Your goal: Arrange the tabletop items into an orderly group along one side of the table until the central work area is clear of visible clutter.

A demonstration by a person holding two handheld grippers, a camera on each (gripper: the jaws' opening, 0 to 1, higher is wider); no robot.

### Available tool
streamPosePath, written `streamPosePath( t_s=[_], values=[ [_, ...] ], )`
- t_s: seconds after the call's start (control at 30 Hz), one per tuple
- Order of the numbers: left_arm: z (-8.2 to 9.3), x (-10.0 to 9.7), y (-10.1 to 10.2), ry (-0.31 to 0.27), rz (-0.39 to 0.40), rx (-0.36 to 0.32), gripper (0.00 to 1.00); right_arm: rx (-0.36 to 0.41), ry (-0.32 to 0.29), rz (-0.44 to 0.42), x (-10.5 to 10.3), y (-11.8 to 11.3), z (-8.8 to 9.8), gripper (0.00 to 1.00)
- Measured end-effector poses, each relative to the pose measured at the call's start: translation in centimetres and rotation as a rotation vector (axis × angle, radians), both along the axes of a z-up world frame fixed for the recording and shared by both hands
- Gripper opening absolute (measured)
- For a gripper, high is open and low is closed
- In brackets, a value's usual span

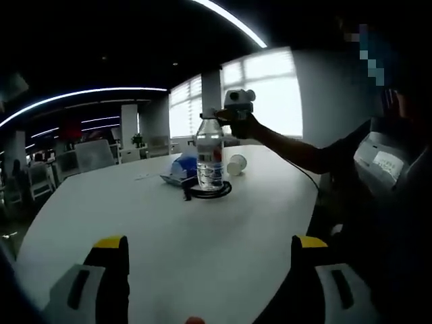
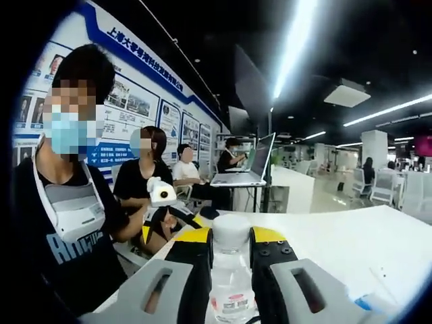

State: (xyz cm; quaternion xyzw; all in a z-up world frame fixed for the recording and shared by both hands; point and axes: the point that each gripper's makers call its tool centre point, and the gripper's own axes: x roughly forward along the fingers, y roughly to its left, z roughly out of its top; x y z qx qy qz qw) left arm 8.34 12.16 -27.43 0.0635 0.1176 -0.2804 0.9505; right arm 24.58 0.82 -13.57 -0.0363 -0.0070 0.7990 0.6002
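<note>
Right now my right gripper (image 2: 230,253) pinches the clear water bottle (image 1: 210,160) near its white cap (image 2: 231,233), jaws pressed against both sides of the neck. Seen from my left gripper view, that bottle stands upright on the white table (image 1: 169,229), inside a coiled black cable (image 1: 214,192), with a blue packet (image 1: 181,169) just beside it and a tipped paper cup (image 1: 236,165) nearby. My left gripper (image 1: 209,253) hangs spread wide, pinching nothing, well apart from them
</note>
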Motion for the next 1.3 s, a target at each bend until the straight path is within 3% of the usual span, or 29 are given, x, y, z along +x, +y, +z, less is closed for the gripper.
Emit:
streamPosePath(
  t_s=[0.53, 0.8, 0.93, 1.3],
  values=[
    [0.0, 0.0, 0.2, -0.004, 0.012, -0.019, 1.0, 0.017, 0.017, -0.032, 1.7, 1.9, 0.2, 0.17],
    [-0.2, -0.1, 0.4, -0.005, 0.016, -0.024, 1.0, 0.01, 0.017, -0.06, 2.9, 4.0, 0.1, 0.17],
    [-0.1, -0.1, 0.3, -0.008, 0.013, -0.028, 1.0, 0.031, 0.055, -0.073, 3.4, 4.7, 0.3, 0.17],
    [0.1, -0.4, 0.4, -0.006, 0.025, -0.034, 1.0, 0.032, 0.044, -0.103, 4.3, 7.0, 1.0, 0.17]
  ],
)
